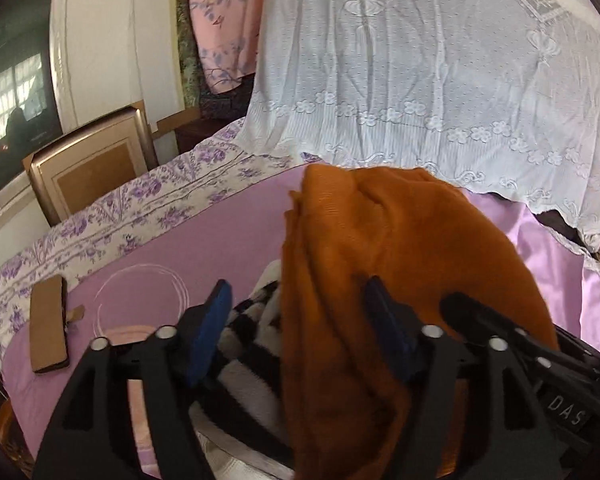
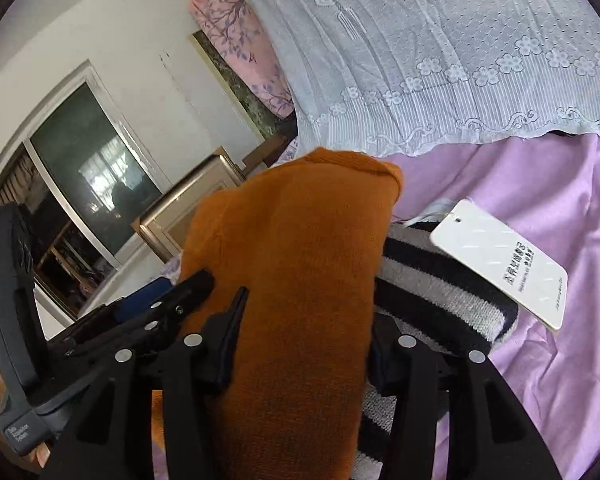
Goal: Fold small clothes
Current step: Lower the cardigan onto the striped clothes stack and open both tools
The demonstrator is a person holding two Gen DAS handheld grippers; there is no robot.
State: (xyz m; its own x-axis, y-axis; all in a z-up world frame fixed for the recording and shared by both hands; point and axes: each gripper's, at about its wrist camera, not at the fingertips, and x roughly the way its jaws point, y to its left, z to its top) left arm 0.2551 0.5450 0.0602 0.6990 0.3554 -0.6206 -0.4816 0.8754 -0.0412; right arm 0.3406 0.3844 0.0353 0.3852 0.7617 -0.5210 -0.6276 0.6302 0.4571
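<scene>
An orange knit garment (image 1: 364, 280) hangs bunched between the fingers of my left gripper (image 1: 300, 312), whose blue-padded jaws stand wide apart around it. In the right wrist view the same orange garment (image 2: 296, 288) fills the gap of my right gripper (image 2: 304, 320), also with jaws apart. A black-and-white striped garment (image 1: 244, 340) lies under it on the lilac sheet (image 1: 220, 240); it also shows in the right wrist view (image 2: 440, 292), with a white paper tag (image 2: 500, 264). Whether either gripper actually pinches the cloth is hidden.
A white lace cover (image 1: 420, 80) drapes over the far side. A floral quilt (image 1: 120, 216) runs along the left edge, with a brown cardboard piece (image 1: 48, 332) on it. A wooden chair back (image 1: 92, 164) stands beyond. The other gripper's body (image 2: 16, 320) is close on the left.
</scene>
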